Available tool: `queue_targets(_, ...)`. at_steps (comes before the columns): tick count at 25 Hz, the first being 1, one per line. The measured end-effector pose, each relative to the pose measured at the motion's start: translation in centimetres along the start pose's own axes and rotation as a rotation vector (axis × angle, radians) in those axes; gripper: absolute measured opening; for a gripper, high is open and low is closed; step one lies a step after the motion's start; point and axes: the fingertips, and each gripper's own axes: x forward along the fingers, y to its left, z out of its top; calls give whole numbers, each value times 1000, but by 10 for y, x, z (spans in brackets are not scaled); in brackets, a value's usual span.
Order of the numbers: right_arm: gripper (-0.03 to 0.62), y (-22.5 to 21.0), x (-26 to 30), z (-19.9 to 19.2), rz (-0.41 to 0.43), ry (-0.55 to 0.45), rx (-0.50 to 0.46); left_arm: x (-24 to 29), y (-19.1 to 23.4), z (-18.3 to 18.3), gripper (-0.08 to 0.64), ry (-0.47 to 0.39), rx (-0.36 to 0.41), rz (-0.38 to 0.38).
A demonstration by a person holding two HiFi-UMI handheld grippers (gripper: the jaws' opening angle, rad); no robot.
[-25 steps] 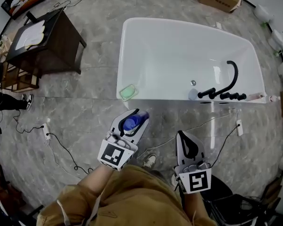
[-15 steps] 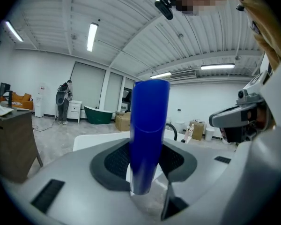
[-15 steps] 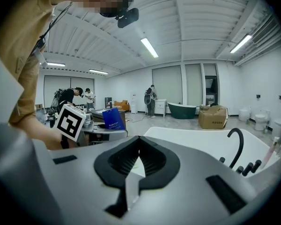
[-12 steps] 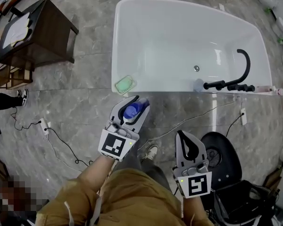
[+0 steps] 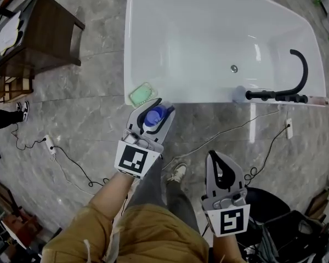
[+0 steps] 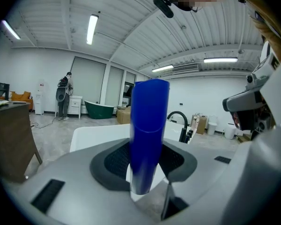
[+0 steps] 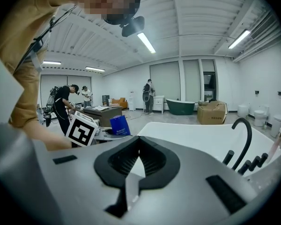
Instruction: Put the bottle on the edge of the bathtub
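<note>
While the bottle point(image 5: 153, 117) stands clamped between the fingers of the left gripper point(image 5: 155, 109), it hangs over the grey floor point(image 5: 88, 103) just short of the bathtub point(image 5: 192, 99), whose near rim lies directly ahead. The blue bottle sits roughly upright in the grip, held low on its body, as the left gripper view shows. The right gripper point(image 5: 213, 156) hangs lower in the head view, well apart from the tub, its fingers together on nothing. A green soap dish point(image 5: 142, 93) rests on the rim's near corner, just beside the bottle's likely path; a black tap point(image 5: 288, 89) stands at the far end of the same rim. Judged from here, the bottle must first clear the rim's lip, then come down on the bare stretch between dish and tap. The rim looks narrow and glossy, so the base should land flat and centred before the fingers part; a tilted set-down could send the bottle into the tub or onto the floor. Opening slowly and backing straight out should keep the fingers from dragging it
</note>
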Motion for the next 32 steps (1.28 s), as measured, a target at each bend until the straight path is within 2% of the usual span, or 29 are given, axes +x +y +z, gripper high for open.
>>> queue_targets(15, 3, -18, 47, -45, -26, 30, 19, 59, 29, -70, 160, 62, 15, -9)
queue_targets(32, 3, -31, 79, -78, -42, 66, 46, 98, 46, -112, 160, 66, 41, -12)
